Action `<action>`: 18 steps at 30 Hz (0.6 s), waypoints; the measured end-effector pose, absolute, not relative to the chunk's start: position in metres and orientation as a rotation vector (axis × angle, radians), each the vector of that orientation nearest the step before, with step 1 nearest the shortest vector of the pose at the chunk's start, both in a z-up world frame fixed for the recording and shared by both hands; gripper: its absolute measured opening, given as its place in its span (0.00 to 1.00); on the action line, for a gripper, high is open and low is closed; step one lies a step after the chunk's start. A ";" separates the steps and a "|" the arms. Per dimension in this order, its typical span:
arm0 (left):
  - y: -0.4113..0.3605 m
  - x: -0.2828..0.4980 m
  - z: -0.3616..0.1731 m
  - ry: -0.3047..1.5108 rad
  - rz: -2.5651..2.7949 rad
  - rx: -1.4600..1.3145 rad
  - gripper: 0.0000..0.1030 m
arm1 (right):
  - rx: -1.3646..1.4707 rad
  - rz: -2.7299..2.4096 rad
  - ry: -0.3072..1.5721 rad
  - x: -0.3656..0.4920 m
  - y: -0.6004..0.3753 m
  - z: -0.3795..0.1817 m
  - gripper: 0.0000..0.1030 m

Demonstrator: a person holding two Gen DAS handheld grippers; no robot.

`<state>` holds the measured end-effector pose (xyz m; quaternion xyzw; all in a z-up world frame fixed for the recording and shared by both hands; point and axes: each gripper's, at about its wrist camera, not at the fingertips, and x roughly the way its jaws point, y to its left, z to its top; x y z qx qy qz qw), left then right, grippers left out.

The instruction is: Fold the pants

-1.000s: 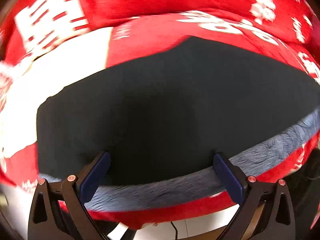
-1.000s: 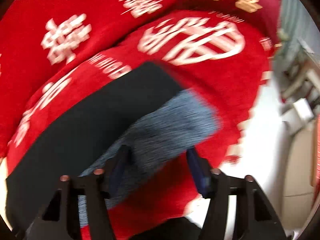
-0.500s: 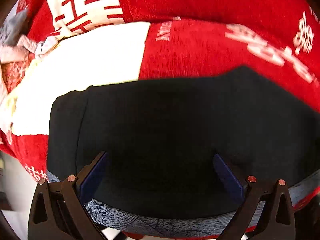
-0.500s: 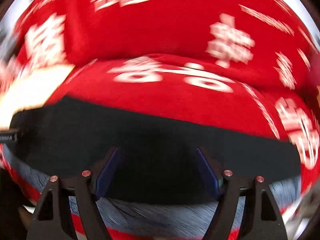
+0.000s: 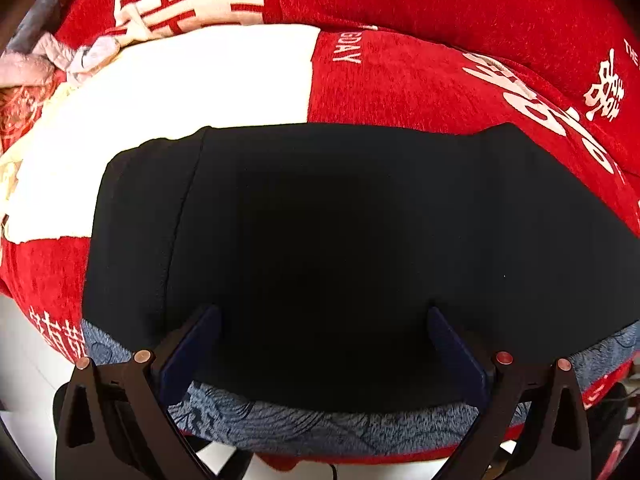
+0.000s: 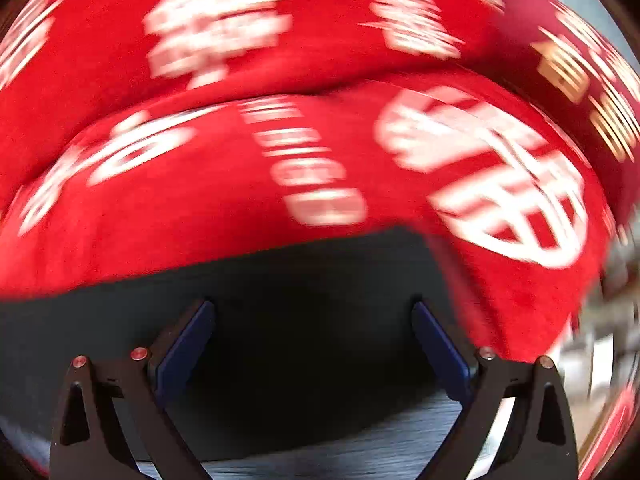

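Note:
Black pants (image 5: 340, 220) lie flat across a red sofa cushion, with a blue-grey fleecy inner layer (image 5: 320, 424) showing along the near edge. My left gripper (image 5: 324, 332) is open and empty, its blue pads (image 5: 192, 344) spread wide over the near part of the pants. In the blurred right wrist view the pants (image 6: 280, 300) fill the lower half, their right end near the frame's right. My right gripper (image 6: 312, 332) is open and empty over them.
The red sofa cover (image 5: 440, 92) has white characters and a white patch (image 5: 180, 92). Crumpled grey and pink cloth (image 5: 36, 56) lies at the far left. White floor (image 5: 24, 352) shows below the cushion edge. A back cushion (image 6: 220, 32) rises behind.
Both grippers have moved in closer over the pants. The left view has shifted toward the pants' left end; the right view has swung right, to the pants' right end.

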<state>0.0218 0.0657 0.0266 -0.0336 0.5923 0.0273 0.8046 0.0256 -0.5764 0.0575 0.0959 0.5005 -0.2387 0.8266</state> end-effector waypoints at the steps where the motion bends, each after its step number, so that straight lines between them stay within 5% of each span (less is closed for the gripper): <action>1: 0.070 0.023 0.028 1.268 0.072 -0.077 1.00 | 0.206 -0.518 1.044 0.019 -0.583 0.064 0.96; 8: 0.118 0.004 0.036 1.254 0.180 -0.118 1.00 | 0.196 -0.262 1.005 -0.056 -0.565 0.065 0.96; 11: 0.138 0.002 0.031 1.279 0.220 -0.174 1.00 | 0.021 -0.534 1.096 -0.061 -0.576 0.037 0.99; 18: 0.131 -0.013 0.035 1.276 0.193 -0.156 1.00 | 0.191 -0.740 0.939 -0.077 -0.612 0.086 0.99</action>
